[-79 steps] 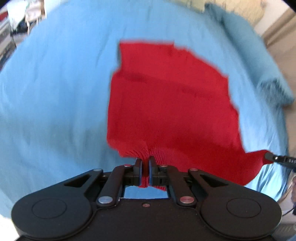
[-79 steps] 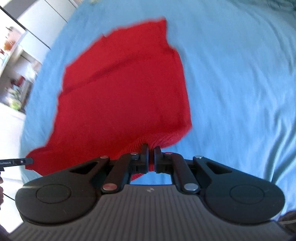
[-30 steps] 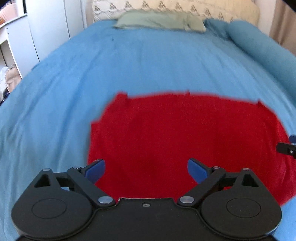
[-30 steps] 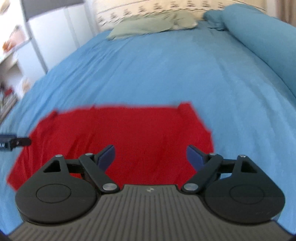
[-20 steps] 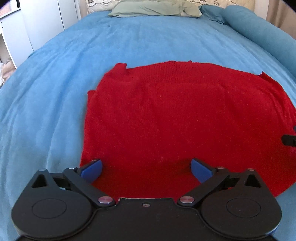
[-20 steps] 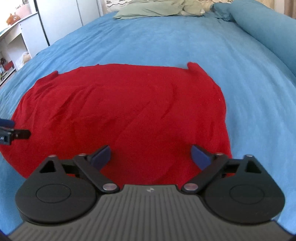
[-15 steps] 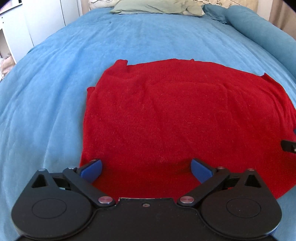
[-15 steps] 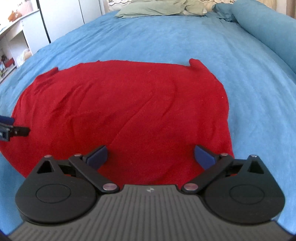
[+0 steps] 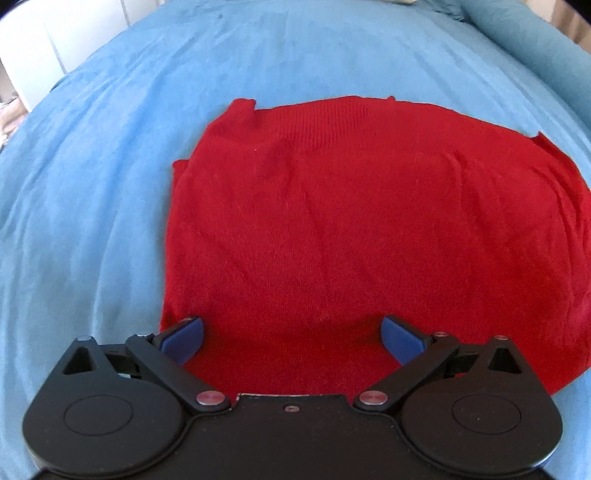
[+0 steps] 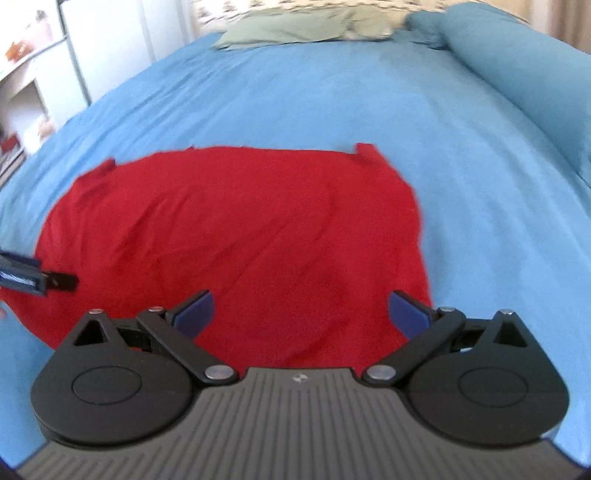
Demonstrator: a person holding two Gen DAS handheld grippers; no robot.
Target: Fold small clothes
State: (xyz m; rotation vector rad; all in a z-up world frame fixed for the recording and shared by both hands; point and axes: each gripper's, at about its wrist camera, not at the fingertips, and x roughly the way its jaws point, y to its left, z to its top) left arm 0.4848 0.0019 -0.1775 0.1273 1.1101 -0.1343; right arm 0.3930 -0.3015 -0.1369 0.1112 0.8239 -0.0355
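- Red knit garment (image 9: 369, 236) lies flat on blue bedspread (image 9: 110, 155), folded into a rough rectangle; small tabs of fabric stick out at both far corners, ribbed band along far edge.
- Surface has shallow wrinkles, esp. in right wrist view (image 10: 236, 236).
- Left gripper (image 9: 291, 334): fingers spread wide, holding nothing; blue pads (image 9: 183, 339) sit over near edge of garment, toward its left side.
- Right gripper (image 10: 300, 312): also wide apart, nothing held; over near edge, toward right side. Contact w/ fabric: cannot tell.
- Left gripper tip (image 10: 26, 277) shows at left edge of right view.
- Beyond: green pillow (image 10: 295, 31) at head of bed, blue bolster (image 10: 524, 62) on right, white cabinet (image 10: 110, 44) on left.
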